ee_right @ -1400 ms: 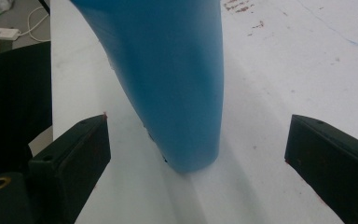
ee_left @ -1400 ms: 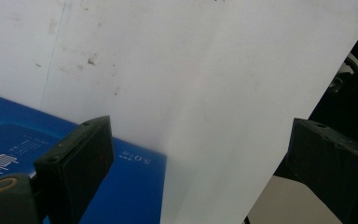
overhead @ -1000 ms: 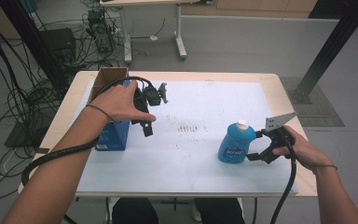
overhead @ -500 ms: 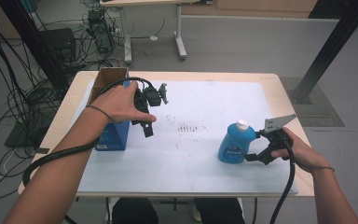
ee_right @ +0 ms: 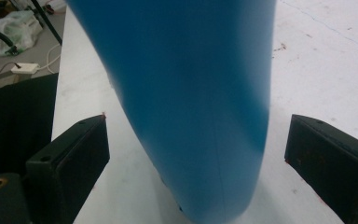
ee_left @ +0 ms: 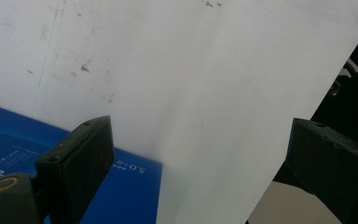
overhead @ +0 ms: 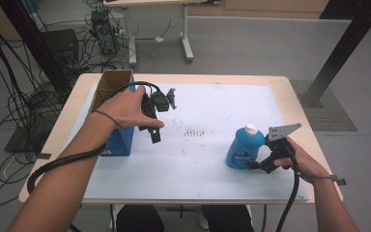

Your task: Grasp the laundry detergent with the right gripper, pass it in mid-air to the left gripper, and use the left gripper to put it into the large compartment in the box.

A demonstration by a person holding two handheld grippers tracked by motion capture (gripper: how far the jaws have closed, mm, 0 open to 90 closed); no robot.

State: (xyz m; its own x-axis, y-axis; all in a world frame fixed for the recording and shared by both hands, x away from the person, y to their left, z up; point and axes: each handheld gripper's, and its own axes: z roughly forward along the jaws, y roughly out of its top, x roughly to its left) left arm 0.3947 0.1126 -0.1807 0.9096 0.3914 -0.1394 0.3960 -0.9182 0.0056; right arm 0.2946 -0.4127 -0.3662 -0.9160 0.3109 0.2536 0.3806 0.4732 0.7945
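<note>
Blue plastic forms the bottle (overhead: 244, 147), which stands upright with a white cap on the white sheet (overhead: 212, 154) at the near right of the table (overhead: 294, 104). What it holds cannot be told. The right gripper (overhead: 256, 164) is held at the bottle's base; in the right gripper view the jaws are spread wide, one on each side of the bottle (ee_right: 191, 102), and neither is seen to touch it. Farther off at the left, a blue box (overhead: 121, 142) stands on the table with an open cardboard box (overhead: 111, 87) just behind it; the contents of neither can be made out. The left gripper (overhead: 154, 133) is held above the sheet beside the blue box, jaws parted with nothing between them. Against the earlier frames, the bottle, both boxes and both grippers are found in the same places.
</note>
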